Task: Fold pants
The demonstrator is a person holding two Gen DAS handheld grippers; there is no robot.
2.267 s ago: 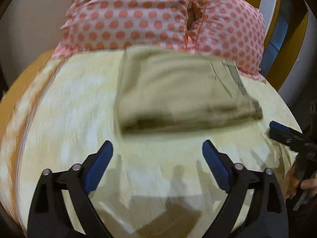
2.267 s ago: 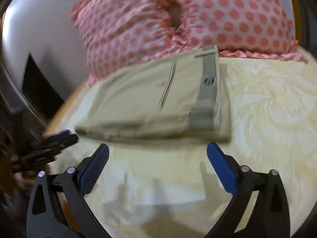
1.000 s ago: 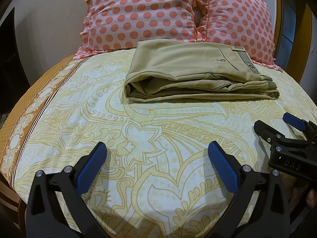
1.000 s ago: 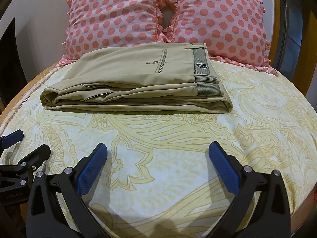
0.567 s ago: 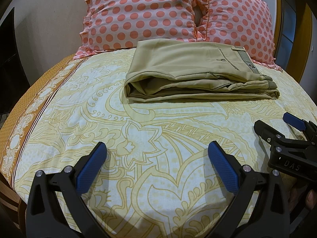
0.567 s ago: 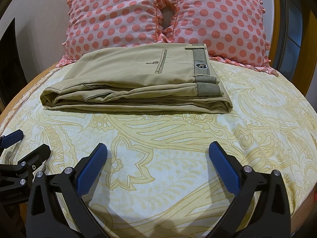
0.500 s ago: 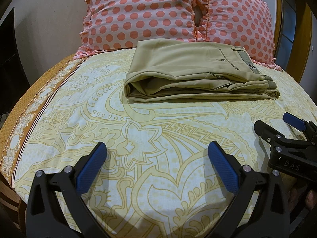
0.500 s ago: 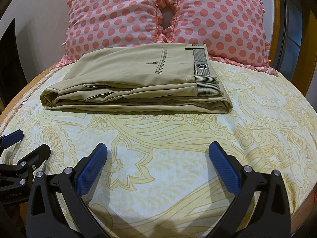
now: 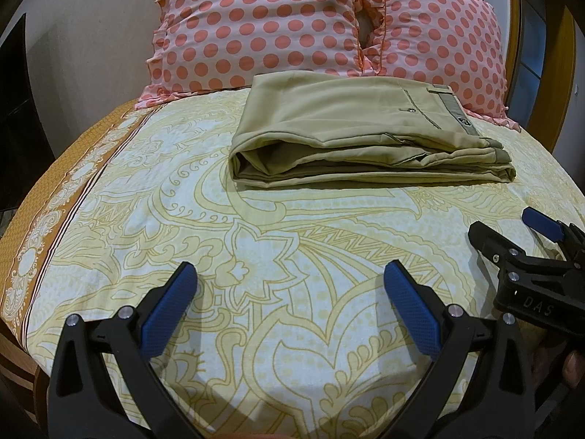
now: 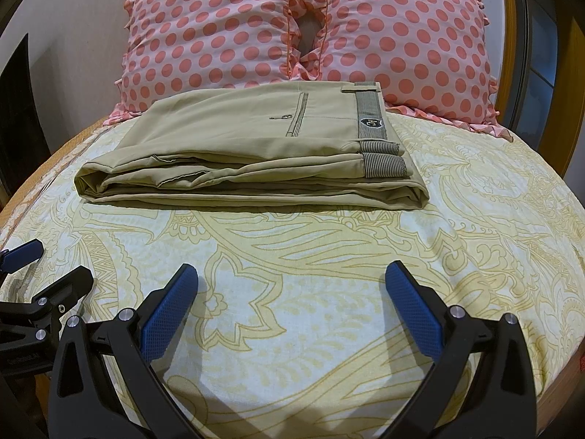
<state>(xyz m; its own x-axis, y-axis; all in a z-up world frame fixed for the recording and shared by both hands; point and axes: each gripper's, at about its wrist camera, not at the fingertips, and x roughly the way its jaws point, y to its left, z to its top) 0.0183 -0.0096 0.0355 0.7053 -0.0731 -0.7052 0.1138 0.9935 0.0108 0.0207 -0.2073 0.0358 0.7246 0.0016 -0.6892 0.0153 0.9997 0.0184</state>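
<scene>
Khaki pants [image 9: 351, 135] lie folded in a flat rectangular stack on the bed, waistband to the right; they also show in the right wrist view [image 10: 252, 153]. My left gripper [image 9: 290, 289] is open and empty, held above the bedsheet well in front of the pants. My right gripper [image 10: 290, 289] is open and empty, also in front of the pants. The right gripper shows at the right edge of the left wrist view [image 9: 526, 241], and the left gripper shows at the left edge of the right wrist view [image 10: 44, 274].
Two pink polka-dot pillows [image 9: 263, 22] [image 10: 398, 33] lean against the headboard just behind the pants. The yellow patterned bedsheet [image 9: 292, 226] has an orange border on the left side [image 9: 44, 197]. A wooden bed frame [image 9: 563, 84] rises at the right.
Both grippers pulled back from the pants earlier and the blur has gone. Over the last second nothing has visibly moved.
</scene>
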